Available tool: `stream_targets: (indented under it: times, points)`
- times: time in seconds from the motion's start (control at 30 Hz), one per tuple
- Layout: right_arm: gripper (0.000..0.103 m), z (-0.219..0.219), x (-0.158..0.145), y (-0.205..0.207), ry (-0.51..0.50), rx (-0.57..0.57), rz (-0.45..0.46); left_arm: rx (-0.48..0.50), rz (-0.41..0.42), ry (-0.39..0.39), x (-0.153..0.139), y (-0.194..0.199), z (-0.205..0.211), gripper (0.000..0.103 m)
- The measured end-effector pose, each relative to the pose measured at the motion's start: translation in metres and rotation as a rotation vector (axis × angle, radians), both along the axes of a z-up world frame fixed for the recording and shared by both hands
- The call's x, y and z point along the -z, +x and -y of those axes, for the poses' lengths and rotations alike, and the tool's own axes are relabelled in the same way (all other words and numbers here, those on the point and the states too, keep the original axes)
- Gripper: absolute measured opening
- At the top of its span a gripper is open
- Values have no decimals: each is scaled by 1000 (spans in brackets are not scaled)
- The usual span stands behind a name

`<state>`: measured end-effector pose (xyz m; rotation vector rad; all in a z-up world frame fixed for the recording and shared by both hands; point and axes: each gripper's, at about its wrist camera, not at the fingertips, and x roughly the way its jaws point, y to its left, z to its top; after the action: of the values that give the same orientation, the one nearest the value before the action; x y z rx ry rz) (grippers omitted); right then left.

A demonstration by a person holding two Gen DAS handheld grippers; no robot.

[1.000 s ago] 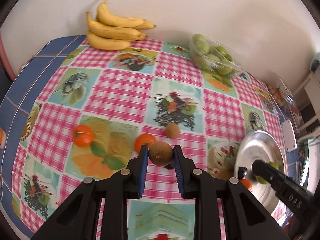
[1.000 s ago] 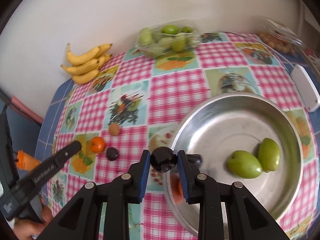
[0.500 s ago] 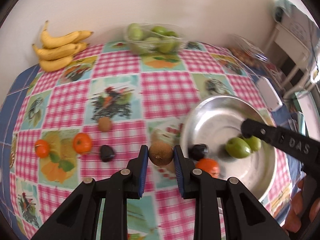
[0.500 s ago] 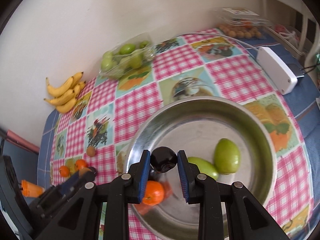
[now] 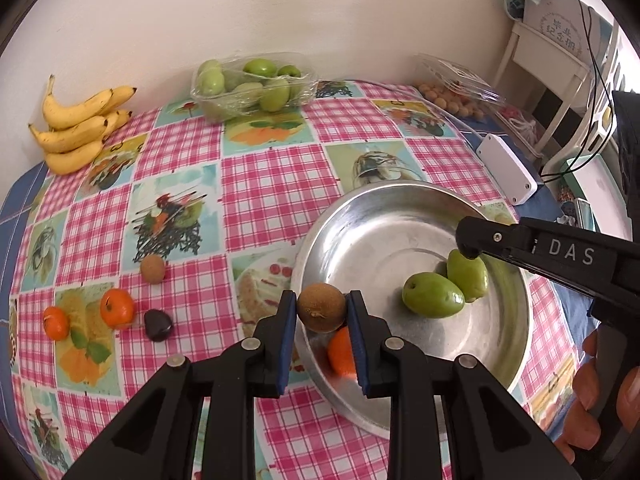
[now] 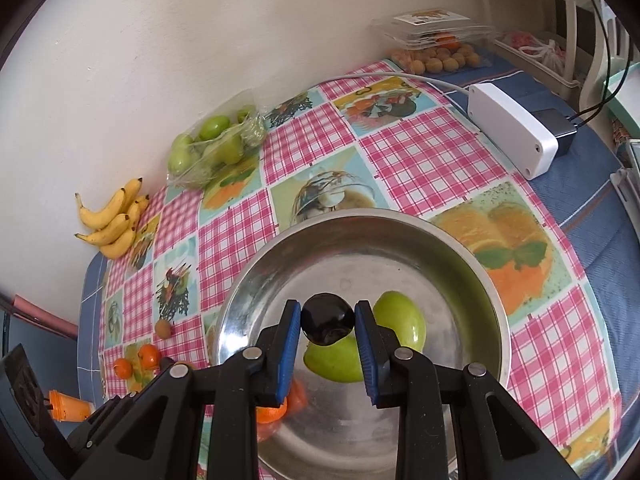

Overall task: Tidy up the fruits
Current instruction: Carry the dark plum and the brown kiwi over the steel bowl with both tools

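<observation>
Two grippers were each closed on a small fruit above the metal bowl [image 5: 516, 364]. In the left wrist view, we saw the left gripper [image 5: 322, 312] clamping a brown kiwi [image 5: 321, 307] between its blue pads [image 5: 286, 338], the fruit sitting right at the fingertips and hanging over the bowl's near-left rim. Just behind the kiwi, inside the bowl, lay an orange tangerine [image 5: 342, 350], partly hidden by the right finger.

In the right wrist view, we saw the right gripper [image 6: 328, 322] gripping a glossy dark fruit [image 6: 327, 324] at its tips, held over the middle of the bowl [image 6: 472, 264]. Two green fruits [image 6: 402, 320] lay touching each other on the bowl floor, directly beyond and below the dark fruit.

On the checked tablecloth [image 5: 276, 188], to the left of the bowl, we found another kiwi [image 5: 152, 269], two tangerines [image 5: 117, 308] and a second dark fruit [image 5: 158, 324] grouped near one another. A bunch of bananas [image 5: 76, 128] rested at the far left by the wall, and a clear tray of green fruits [image 5: 252, 84] stood at the far edge. A white box [image 5: 506, 168] lay to the far right of the bowl.
</observation>
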<state>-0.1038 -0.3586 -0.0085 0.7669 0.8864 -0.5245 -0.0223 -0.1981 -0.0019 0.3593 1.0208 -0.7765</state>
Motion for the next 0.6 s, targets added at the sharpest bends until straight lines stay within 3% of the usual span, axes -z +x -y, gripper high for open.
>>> stream_targets:
  times: [0.6]
  points:
    - [30, 12, 15, 9, -64, 36, -10, 25, 57, -27, 21, 9, 29, 27]
